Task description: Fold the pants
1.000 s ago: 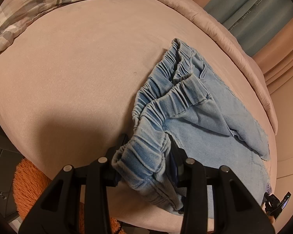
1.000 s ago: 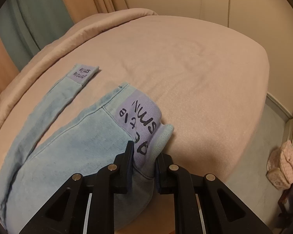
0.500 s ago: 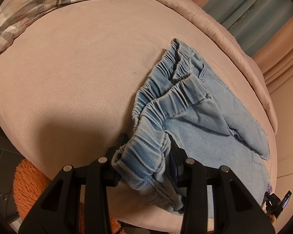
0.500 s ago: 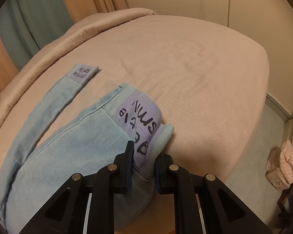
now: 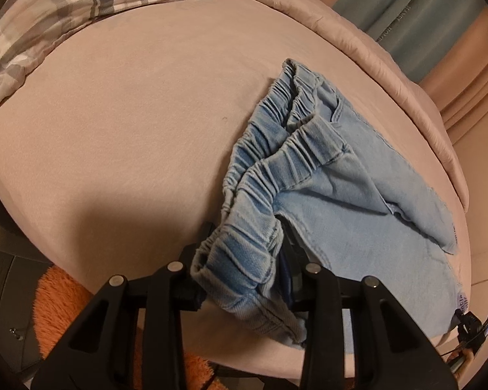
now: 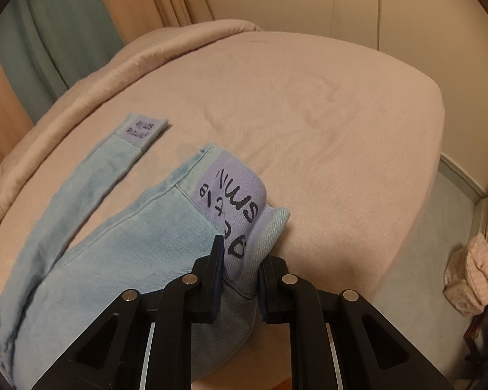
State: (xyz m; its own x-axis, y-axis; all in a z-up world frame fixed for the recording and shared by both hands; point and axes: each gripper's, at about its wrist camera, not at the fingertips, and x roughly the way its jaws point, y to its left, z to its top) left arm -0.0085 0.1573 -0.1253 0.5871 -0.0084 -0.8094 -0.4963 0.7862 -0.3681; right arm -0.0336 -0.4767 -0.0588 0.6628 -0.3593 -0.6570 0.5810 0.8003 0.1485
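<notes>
A plaid pillow (image 5: 81,3) fills the upper left of the left view, an orange rug (image 5: 58,305) the lower left. The pale denim pants (image 5: 341,201) lie spread on the pink bed (image 5: 130,136). The left hand-held gripper (image 5: 244,266) is clamped on the elastic waistband at bottom centre. The right hand-held gripper (image 6: 240,260) pinches the near leg's lavender cuff (image 6: 234,191); the other cuff (image 6: 143,128) lies flat at upper left.

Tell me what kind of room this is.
Most likely a bedroom: the jeans lie on a bed with a pink sheet, a plaid pillow sits at its head, and curtains hang beyond the far edge.
</notes>
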